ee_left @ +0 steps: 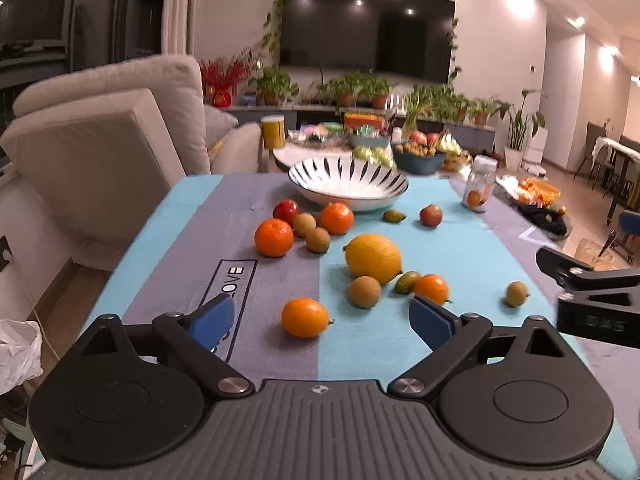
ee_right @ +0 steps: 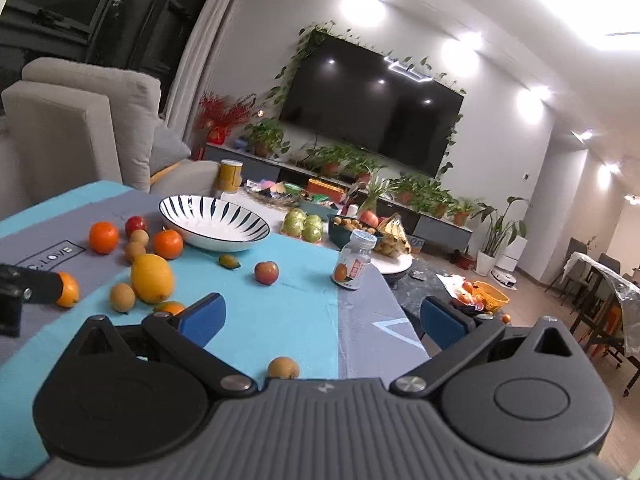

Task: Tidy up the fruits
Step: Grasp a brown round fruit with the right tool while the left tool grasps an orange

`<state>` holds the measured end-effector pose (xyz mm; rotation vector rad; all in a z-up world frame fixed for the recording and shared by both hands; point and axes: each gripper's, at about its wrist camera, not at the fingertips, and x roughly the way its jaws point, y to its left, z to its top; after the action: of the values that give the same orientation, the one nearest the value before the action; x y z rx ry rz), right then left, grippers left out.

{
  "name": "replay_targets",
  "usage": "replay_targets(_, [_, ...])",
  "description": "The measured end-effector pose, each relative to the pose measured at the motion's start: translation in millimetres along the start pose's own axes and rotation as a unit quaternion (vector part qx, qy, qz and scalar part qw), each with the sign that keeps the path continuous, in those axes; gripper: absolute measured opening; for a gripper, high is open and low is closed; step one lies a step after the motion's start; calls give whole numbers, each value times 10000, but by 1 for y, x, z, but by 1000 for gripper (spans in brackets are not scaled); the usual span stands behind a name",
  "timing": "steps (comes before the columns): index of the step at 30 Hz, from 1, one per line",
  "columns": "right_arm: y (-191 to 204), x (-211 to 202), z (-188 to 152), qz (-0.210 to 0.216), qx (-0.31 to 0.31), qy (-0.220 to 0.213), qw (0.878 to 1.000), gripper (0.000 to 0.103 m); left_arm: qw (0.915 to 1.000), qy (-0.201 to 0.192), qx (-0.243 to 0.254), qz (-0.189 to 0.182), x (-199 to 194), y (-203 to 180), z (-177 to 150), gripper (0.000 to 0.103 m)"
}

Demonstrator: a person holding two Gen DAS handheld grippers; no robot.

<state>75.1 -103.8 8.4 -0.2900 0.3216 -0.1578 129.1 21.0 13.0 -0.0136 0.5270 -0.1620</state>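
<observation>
Loose fruit lies scattered on a blue and grey tablecloth. My left gripper is open, and a small orange sits on the cloth between its blue fingers, untouched by either pad. Beyond it are a big yellow citrus, a brown round fruit, two larger oranges and a red apple. A white bowl with black stripes stands empty at the far side. My right gripper is open over the cloth's right part with nothing between its fingers; a small brown fruit lies just below it.
A glass jar with a white lid stands near the table's right edge, with another apple beside it. A beige sofa flanks the left. A low table behind holds more fruit and a dark bowl.
</observation>
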Motion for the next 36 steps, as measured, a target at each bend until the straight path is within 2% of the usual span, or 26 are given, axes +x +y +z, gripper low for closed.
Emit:
replay_targets(3, [-15,24,2,733,521,569,9943,62,9993,345,60,-99,23,4,4,85])
replay_targets(5, [-27,43,2,1260,1019,960,9821,62,9990,442,95,-44,32,6,5,84])
replay_targets(7, [-35,59,0,1476,1415,1243,9709,62,9985,519,150,9,40,8,6,82])
replay_targets(12, [-41,91,-7,1535,1804,1867,9534,62,9972,724,137,89,53,13,7,76])
replay_targets(17, [-37,96,-9,1390,1685,2105,9529,62,9954,940,202,57,62,12,7,73])
replay_targets(19, [-36,95,-11,1344,1676,2176,9521,62,9940,1060,277,25,68,10,5,66])
replay_targets(21, [-34,91,-11,1128,1589,2138,9573,62,9939,1035,381,96,68,7,4,66])
replay_targets(23, [-38,94,-12,1125,1663,2149,9558,61,9944,1001,331,95,69,8,5,64])
replay_targets(26, [-38,93,-12,1162,1623,2162,9557,61,9950,928,362,96,69,9,5,48])
replay_targets(27, [-38,93,-11,1164,1610,2186,9554,61,9950,921,371,85,68,9,5,39])
replay_targets(28, [-38,94,-10,1198,1632,2192,9544,61,9952,905,373,78,66,9,5,37])
replay_targets(32, [-42,94,-10,1343,1892,2226,9469,61,9961,828,292,38,61,12,3,36])
replay_targets(36, [-41,87,-3,1379,1865,1981,9523,61,9969,755,227,13,55,15,6,36])
